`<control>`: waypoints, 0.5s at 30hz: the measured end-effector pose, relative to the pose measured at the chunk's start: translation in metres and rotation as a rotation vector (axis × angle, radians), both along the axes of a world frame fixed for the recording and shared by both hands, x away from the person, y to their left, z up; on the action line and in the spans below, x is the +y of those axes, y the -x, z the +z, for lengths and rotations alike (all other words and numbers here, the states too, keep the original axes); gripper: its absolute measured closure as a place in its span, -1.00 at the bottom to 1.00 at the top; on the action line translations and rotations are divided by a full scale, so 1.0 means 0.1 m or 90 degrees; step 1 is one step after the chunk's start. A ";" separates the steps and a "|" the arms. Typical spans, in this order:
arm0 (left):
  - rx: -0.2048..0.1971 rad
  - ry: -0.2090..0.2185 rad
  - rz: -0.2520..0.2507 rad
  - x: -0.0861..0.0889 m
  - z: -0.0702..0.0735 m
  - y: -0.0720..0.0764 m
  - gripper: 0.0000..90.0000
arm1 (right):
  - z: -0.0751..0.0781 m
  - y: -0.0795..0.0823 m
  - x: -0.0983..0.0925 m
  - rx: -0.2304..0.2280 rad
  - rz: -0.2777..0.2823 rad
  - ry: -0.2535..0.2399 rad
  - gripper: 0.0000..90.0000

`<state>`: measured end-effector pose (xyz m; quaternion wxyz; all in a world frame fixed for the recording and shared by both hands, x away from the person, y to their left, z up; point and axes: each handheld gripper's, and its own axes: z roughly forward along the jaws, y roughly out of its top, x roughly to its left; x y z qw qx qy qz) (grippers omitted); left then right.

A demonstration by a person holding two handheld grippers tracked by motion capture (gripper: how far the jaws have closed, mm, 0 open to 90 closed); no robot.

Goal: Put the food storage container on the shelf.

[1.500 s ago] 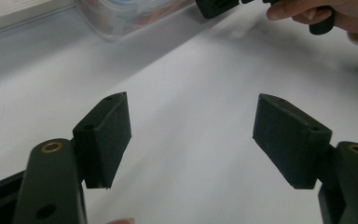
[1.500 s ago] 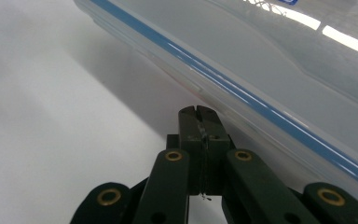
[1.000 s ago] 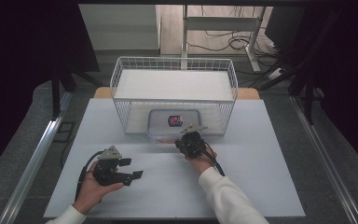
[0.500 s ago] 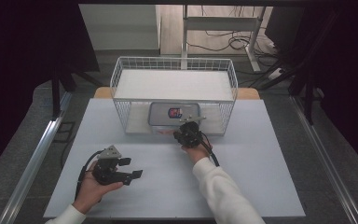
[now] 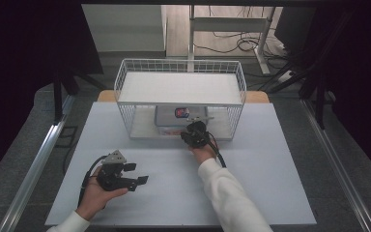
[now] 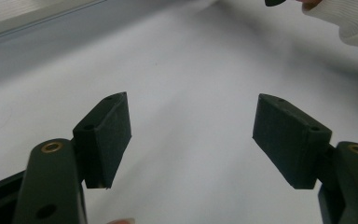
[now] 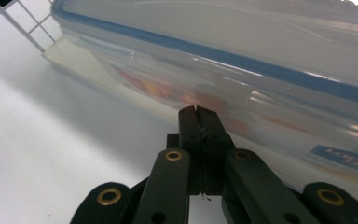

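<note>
In the high view, a white wire-mesh rack with an upper shelf (image 5: 181,89) stands at the centre of the frame on a pale grey-white tabletop (image 5: 270,169). Under that shelf, on the rack's lower level, sits a clear plastic food container with a blue-rimmed lid (image 5: 179,117), a red patch showing on its top. The upper shelf and the front wire wall cover much of the container from above.

The right gripper (image 5: 193,134) is just below the centre of the frame, at the rack's open front edge, pointing up-frame toward the container. In the right gripper view its two black jaws are pressed together tip to tip with nothing between them, and the tips (image 7: 198,114) sit right against the container's clear side wall (image 7: 242,88), where reddish contents blur through the plastic. Whether the tips actually touch the wall cannot be told. A few white wires of the rack (image 7: 25,28) cross the upper left corner of that view.

The left gripper (image 5: 134,175) lies in the lower left of the high view, held low over bare table, well apart from the rack. In the left gripper view its jaws stand wide apart and hold nothing, with only tabletop (image 6: 191,93) between the pads. A white sleeve (image 6: 349,23) shows in the upper right corner there.

Beyond the table, at the top of the high view, cables (image 5: 236,43) lie on the floor.
</note>
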<state>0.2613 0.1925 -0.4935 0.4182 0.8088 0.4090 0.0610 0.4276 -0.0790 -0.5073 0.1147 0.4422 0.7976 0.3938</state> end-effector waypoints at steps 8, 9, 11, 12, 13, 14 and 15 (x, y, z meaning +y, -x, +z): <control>-0.005 0.003 0.009 0.02 0.01 0.01 -0.39 | 0.10 0.22 -0.06 -0.024 0.043 0.009 0.98; -0.005 0.003 0.009 0.02 0.01 0.01 -0.39 | 0.13 0.27 -0.09 -0.024 0.048 0.010 0.98; -0.006 0.003 0.009 0.02 0.01 0.01 -0.39 | 0.16 0.31 -0.12 -0.026 0.055 0.011 0.98; -0.006 0.002 0.010 0.02 0.01 0.01 -0.40 | 0.19 0.36 -0.16 -0.026 0.060 0.011 0.98; -0.006 0.002 0.010 0.02 0.01 0.01 -0.40 | 0.23 0.43 -0.21 -0.030 0.068 0.012 0.98; -0.007 0.000 0.009 0.02 0.01 0.01 -0.40 | 0.29 0.54 -0.31 -0.033 0.081 0.011 0.98; -0.007 0.000 0.009 0.02 0.01 0.01 -0.40 | 0.31 0.58 -0.35 -0.034 0.086 0.013 0.98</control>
